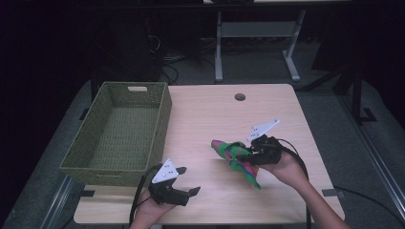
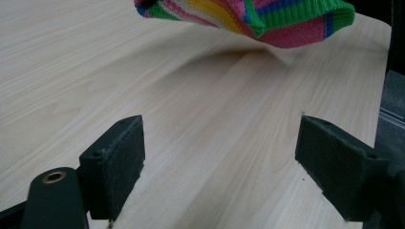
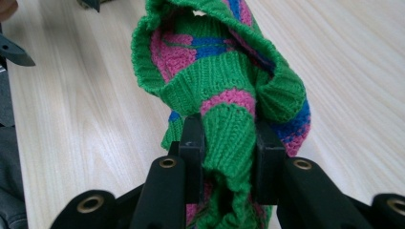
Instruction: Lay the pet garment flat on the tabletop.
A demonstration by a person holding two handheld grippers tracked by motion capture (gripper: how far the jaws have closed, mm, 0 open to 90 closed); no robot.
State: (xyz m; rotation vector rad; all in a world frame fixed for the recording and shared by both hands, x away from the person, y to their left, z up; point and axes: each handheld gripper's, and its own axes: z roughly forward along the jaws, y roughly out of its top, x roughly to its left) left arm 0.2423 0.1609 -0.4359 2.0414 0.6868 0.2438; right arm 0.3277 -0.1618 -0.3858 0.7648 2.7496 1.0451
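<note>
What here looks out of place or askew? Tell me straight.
Only the striped knit garment: it hangs bunched and twisted from the right gripper, whose jaws pinch a green fold, one end drooping to the table. The woven basket overhangs the table's left edge. The left gripper is open, holding nothing.

The knitted garment (image 3: 229, 90) is bright green with pink, blue and yellow stripes and ribbed green edges. Left of it, the woven basket (image 1: 157, 129) is olive green. Under it, the table (image 1: 210, 119) is pale wood with fine grain. The grippers' jaws are black, their top plates light grey.
</note>
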